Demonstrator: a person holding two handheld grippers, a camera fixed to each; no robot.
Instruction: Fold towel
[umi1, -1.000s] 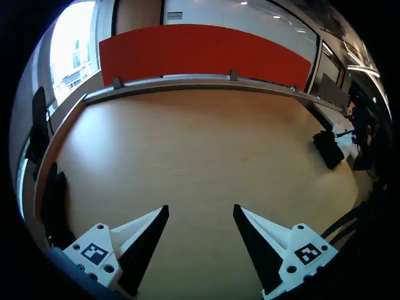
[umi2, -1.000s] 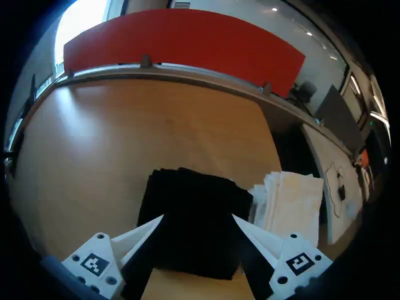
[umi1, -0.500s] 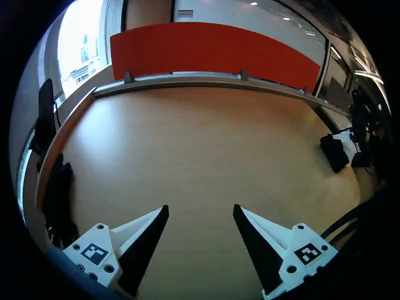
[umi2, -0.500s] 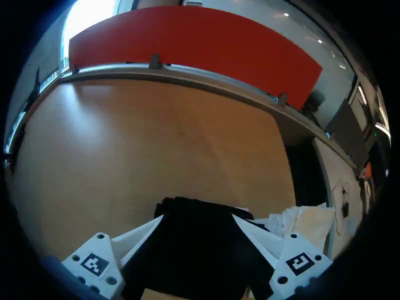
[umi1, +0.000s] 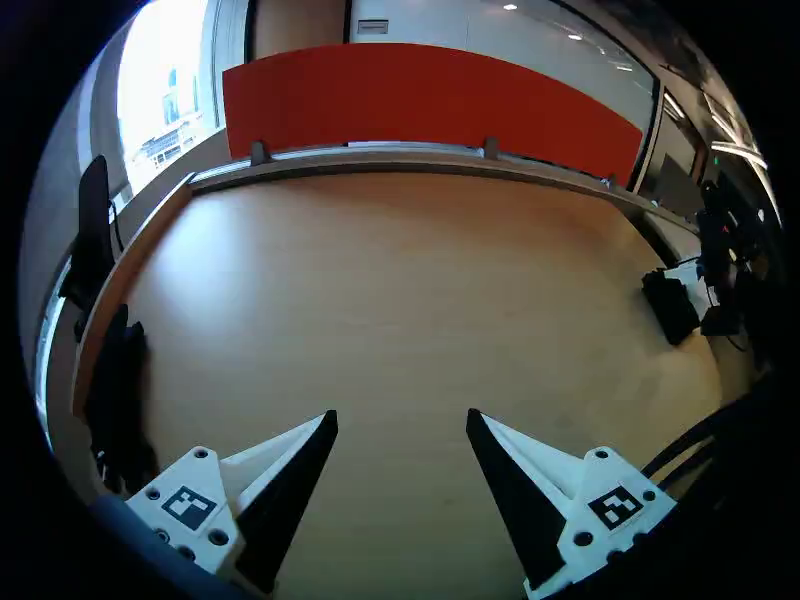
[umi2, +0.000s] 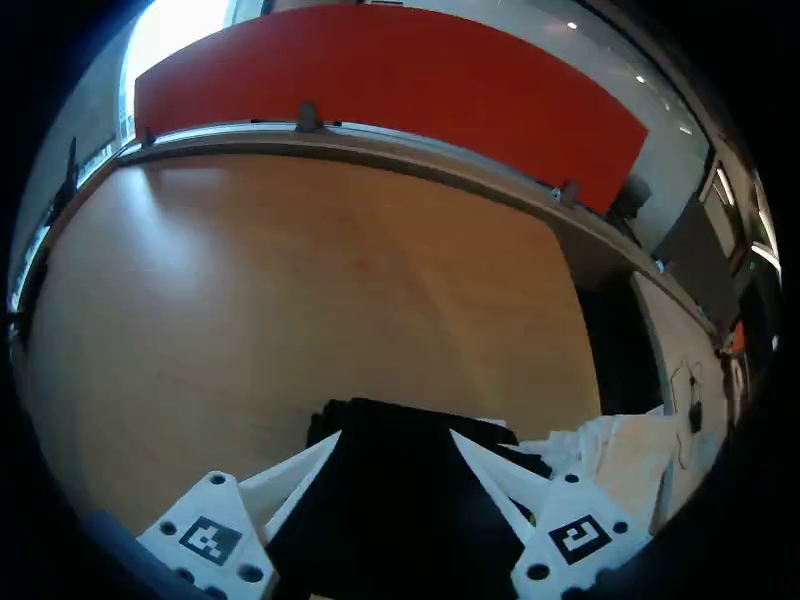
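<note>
**Black cloth framed by the right claw, bare wood ahead of the left**

Black towel (umi2: 400, 500) is seen lying low between the fingers of the right claw (umi2: 395, 437), its near part reaching back under the claw and its far edge showing just ahead of the fingertips. The fingers are set fairly close on either side of the cloth, but whether both are pressed on it cannot be told, since black cloth merges with the dark inner faces. The left claw (umi1: 400, 414) is held wide open with nothing between its fingers.

The towel is judged to be soft, light and limp. It appears to lie in several layers, so a pinch in the middle could lift the whole pile or bunch it. A hold at a corner or along one free edge of the top layer is therefore advised, with the opposite corner taken by the other claw.

White cloths (umi2: 630, 450) are piled just to the right of the right claw, touching or nearly touching the towel. The table (umi1: 400, 280) is of smooth pale wood and is bare ahead of both claws. A red panel (umi2: 400, 70) is mounted along its far edge, and a bright window (umi1: 160, 110) is seen to the far left.
</note>
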